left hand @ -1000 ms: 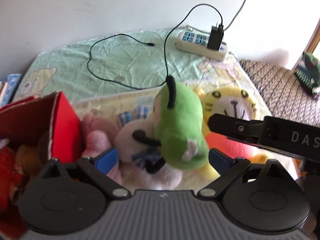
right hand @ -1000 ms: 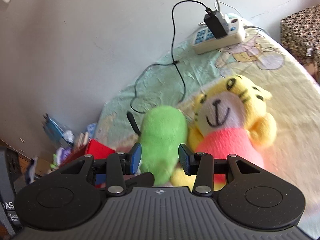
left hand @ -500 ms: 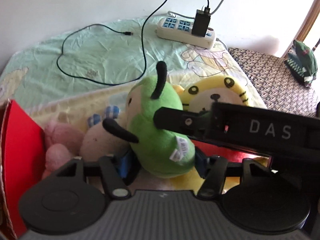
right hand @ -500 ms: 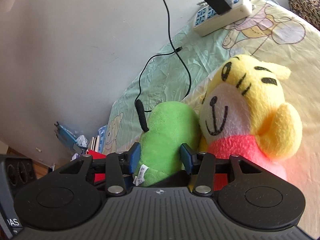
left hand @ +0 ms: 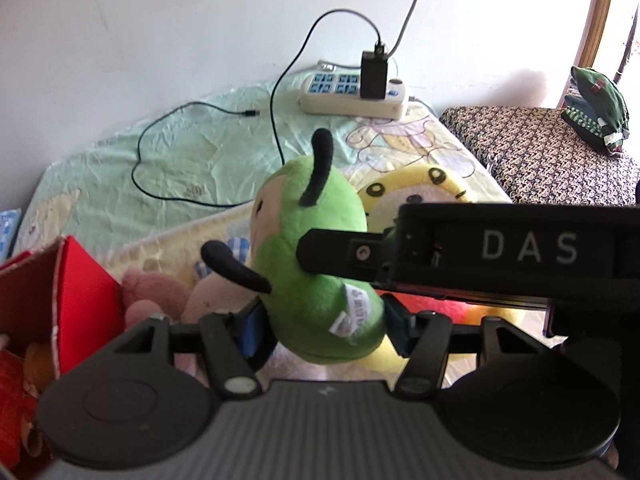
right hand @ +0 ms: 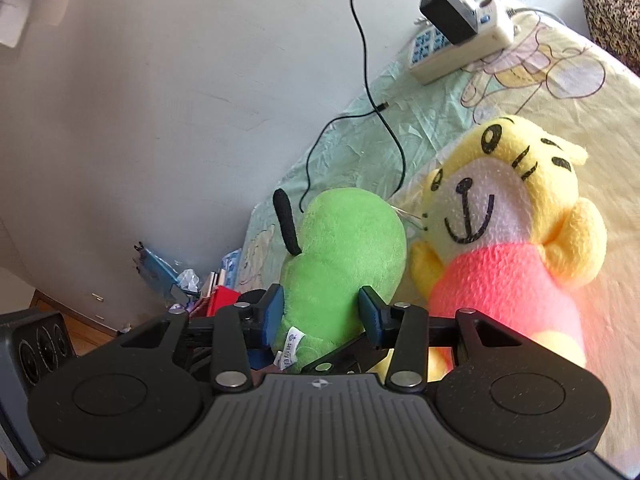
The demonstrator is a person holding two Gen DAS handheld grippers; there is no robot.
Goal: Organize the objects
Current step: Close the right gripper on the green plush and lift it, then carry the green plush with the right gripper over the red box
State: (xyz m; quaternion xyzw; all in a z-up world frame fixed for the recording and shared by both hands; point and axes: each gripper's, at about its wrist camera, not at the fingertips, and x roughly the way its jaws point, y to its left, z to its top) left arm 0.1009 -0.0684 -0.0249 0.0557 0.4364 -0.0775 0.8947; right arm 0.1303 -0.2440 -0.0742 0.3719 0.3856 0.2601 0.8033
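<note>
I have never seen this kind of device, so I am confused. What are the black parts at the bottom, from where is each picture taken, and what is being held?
There is no robot. A person holds two hand-held grippers, each with a camera looking along its two blue-padded fingers.

One picture is from the left gripper, the other from the right gripper. The black bar marked DAS is the right gripper seen from the left camera.

Both grippers close around the green plush toy with black antennae. On the bed sheet also lie a yellow plush tiger in pink, a pink plush toy, a white power strip and a black cable. A red cardboard box stands at the left.
</note>
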